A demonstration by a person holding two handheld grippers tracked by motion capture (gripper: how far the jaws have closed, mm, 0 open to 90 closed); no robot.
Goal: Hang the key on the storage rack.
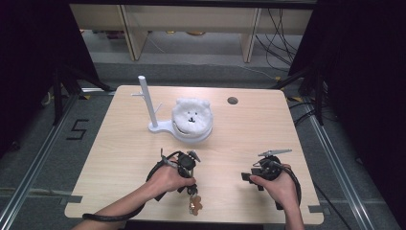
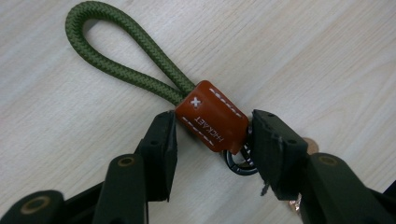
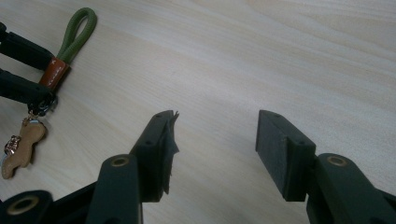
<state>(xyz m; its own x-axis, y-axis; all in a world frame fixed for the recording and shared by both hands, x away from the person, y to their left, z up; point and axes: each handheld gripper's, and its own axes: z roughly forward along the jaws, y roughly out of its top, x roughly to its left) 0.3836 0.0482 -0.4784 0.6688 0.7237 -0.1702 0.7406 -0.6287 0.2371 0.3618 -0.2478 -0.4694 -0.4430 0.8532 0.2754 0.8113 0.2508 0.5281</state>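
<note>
A light wooden table (image 1: 119,143) stands on a grey floor, with dark curtains at both sides and pale wooden shelves at the back. Near the far edge of the table there is a small round hole (image 1: 232,100).

In the middle of the table stands a white stand (image 1: 149,108) with a tall post and short pegs. Just beside the post, on the stand's round base, sits a fluffy white bear hat (image 1: 192,116) with a little face.

A person's two hands come in from the near edge. The left hand (image 1: 168,179) holds the left gripper (image 2: 212,140). Its jaws are partly open and sit on both sides of a keychain (image 2: 212,122) that lies flat on the table near the front edge. The jaws are very close to the keychain's brown leather tab, but I cannot tell if they squeeze it. A green rope loop (image 2: 126,42) sticks out past the jaws. A dark metal ring (image 2: 238,164) hangs under the tab. In the right gripper view a small tan charm (image 3: 21,147) lies on the table, clipped to the ring.

The right hand (image 1: 282,187) holds the right gripper (image 3: 215,144). Its jaws are wide apart with nothing between them, low over bare wood. It is well apart from the keychain, off to the right side of the table.
</note>
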